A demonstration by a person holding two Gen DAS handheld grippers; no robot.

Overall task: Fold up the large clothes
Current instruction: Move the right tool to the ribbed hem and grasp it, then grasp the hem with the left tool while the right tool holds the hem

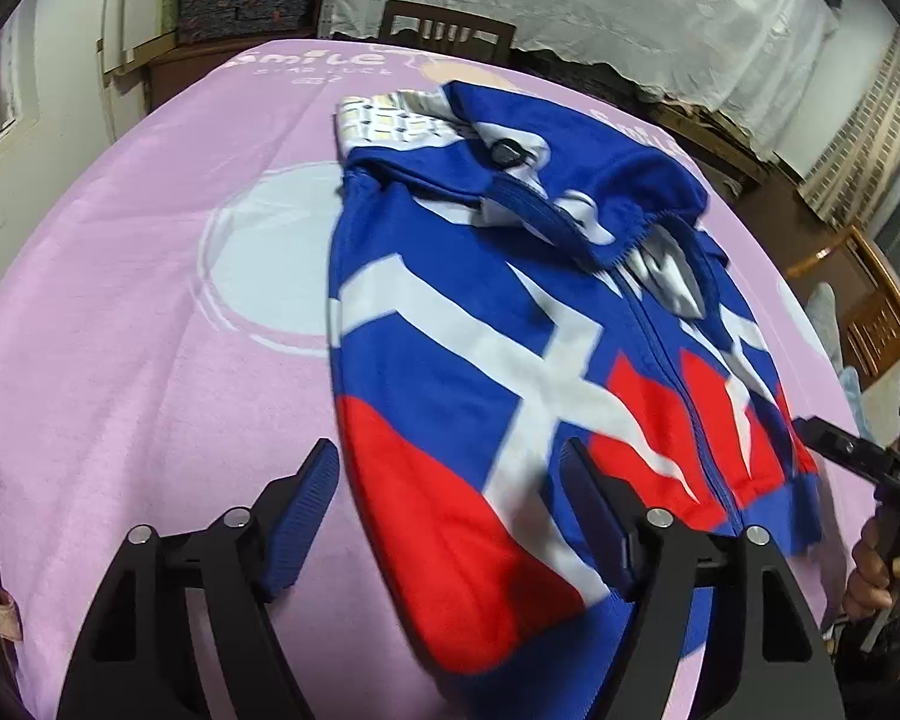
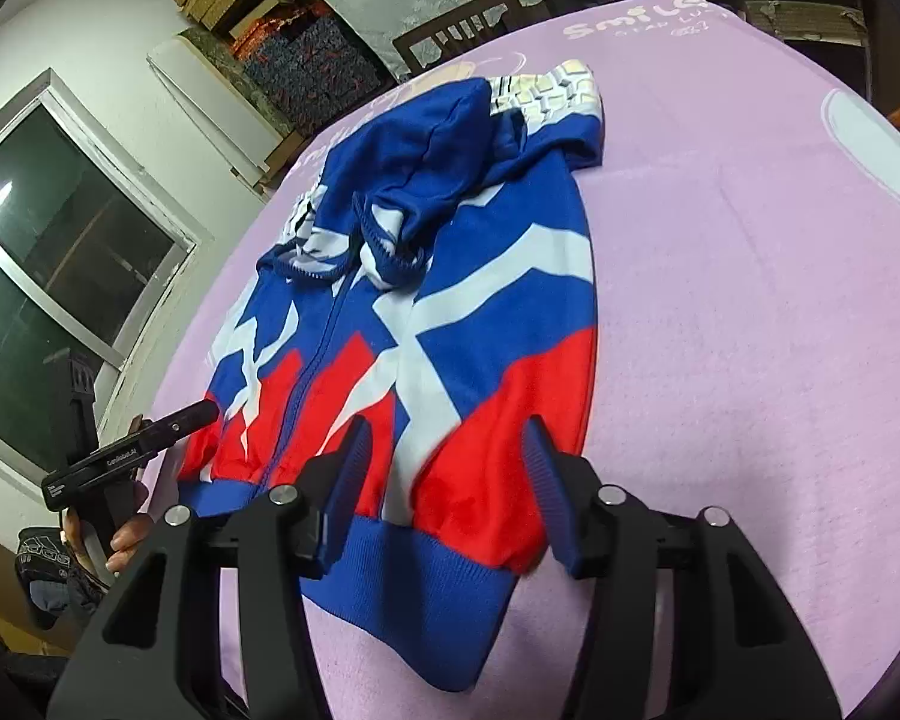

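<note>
Hovering over the jacket (image 1: 510,324) in the left wrist view, the left gripper (image 1: 450,480) is sitting released, jaws wide above the red side edge. "Smile" (image 1: 312,63) is showing on the pink cloth (image 1: 120,330).

Right wrist view: the right gripper (image 2: 444,456) is hanging unclenched over the blue hem (image 2: 426,552), grasping nothing. I'm guessing both are lining up to pinch the bottom edge next.
</note>
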